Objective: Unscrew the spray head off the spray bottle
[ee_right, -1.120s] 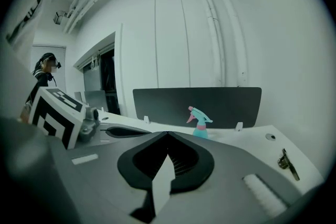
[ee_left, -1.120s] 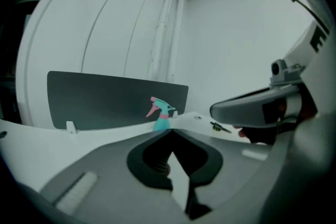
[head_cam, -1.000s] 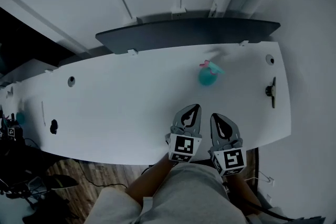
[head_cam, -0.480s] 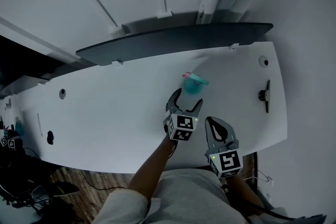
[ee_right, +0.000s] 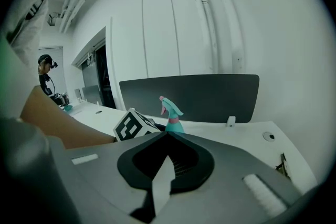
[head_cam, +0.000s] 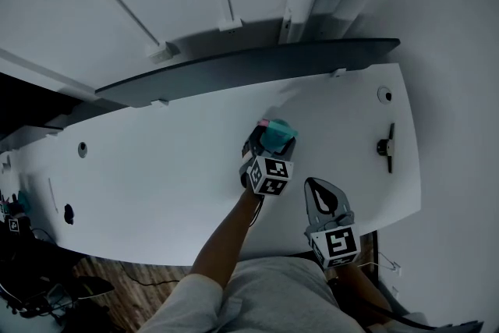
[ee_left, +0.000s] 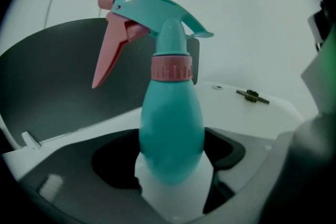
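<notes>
Teal spray bottle [ee_left: 171,134] is standing upright on the worktop [head_cam: 171,168] right between the jaws of the left gripper [head_cam: 273,146], which are opening around its belly without pinching it, while the right gripper [head_cam: 320,187] is hanging closed and empty by the front edge.

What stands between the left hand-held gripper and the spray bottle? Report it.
Nothing visible. The teal plastic spray bottle with a pink collar stands between the opening jaws of the left hand-held gripper, not yet clamped.
</notes>
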Motion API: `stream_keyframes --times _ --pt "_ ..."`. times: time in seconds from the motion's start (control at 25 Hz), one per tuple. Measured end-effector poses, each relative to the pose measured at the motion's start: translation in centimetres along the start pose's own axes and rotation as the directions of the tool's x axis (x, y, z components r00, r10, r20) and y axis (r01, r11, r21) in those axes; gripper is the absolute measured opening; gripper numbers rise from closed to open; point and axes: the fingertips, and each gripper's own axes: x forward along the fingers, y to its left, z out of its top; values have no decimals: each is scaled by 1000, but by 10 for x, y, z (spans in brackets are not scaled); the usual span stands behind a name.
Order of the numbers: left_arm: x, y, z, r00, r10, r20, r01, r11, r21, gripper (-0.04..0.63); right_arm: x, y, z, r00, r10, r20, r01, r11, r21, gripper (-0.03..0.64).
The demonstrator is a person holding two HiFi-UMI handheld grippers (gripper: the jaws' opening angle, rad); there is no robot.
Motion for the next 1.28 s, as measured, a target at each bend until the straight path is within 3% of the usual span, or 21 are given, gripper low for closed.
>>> stream_keyframes --times 0.12,0.28,0.36,0.44,0.52,0.56,0.68,0.8,0.92,1.2,1.28 --pt "-3 -1 -1 1000 -9 -11 10 999 39 370 4 0 2 1000 14 5 -14 1000 -7 0" --pt "-25 2 -6 999 8 -43 1 981 193 368 7 6 8 999 41 14 -41 999 -18 0" --pt "-45 4 -7 997 12 -71 10 952 305 368 5 12 14 997 73 23 -73 997 -18 0" --pt "-71 6 -10 994 18 -106 28 905 424 368 2 19 18 992 120 21 -120 993 -3 4" --pt "-99 6 -15 990 20 -140 55 857 512 368 1 29 20 983 182 1 -182 983 33 253" --pt "-113 5 -18 987 18 -158 71 837 542 368 0 35 21 976 216 -4 -216 975 50 275" --pt "-145 3 -31 978 29 -207 107 784 611 368 -1 58 25 949 315 0 -314 948 55 267" --pt "-167 -1 -43 967 50 -250 134 735 664 368 -1 85 23 920 390 -21 -390 921 23 212" --pt "-179 -1 -50 959 69 -273 150 697 702 368 -3 102 18 903 425 -58 -427 904 -21 92" --pt "-195 -2 -51 959 47 -278 168 696 698 367 -15 119 23 869 489 -75 -495 856 -149 91" --pt "-197 -3 -53 957 45 -286 178 687 704 367 -19 124 22 863 494 -107 -504 822 -265 89"
